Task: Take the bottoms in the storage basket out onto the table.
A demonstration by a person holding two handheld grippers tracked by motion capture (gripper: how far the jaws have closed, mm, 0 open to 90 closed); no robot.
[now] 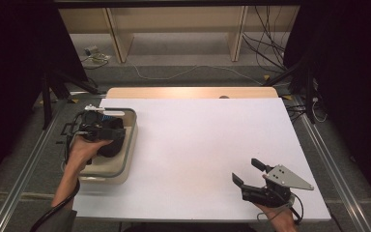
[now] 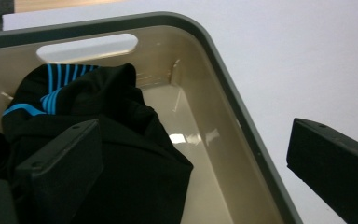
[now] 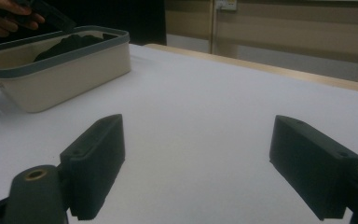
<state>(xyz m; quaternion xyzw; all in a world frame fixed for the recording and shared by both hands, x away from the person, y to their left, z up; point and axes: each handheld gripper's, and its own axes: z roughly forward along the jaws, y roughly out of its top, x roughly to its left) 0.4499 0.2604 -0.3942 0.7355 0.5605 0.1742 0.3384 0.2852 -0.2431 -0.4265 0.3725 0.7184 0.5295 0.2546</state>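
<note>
The left gripper (image 2: pixel 193 163) hangs over the cream tub (image 1: pixel 129 145), its jaws spread wide, one above the black cloth with blue stripes (image 2: pixel 98 121) bundled inside, the other outside the grey rim; the tub sits at the left edge of the white tabletop (image 1: pixel 198 145); well apart, the right gripper (image 1: pixel 252 173) rests low near the front right corner, jaws apart, holding nothing.

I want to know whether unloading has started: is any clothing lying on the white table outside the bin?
No: the black garment lies inside the beige bin.
</note>
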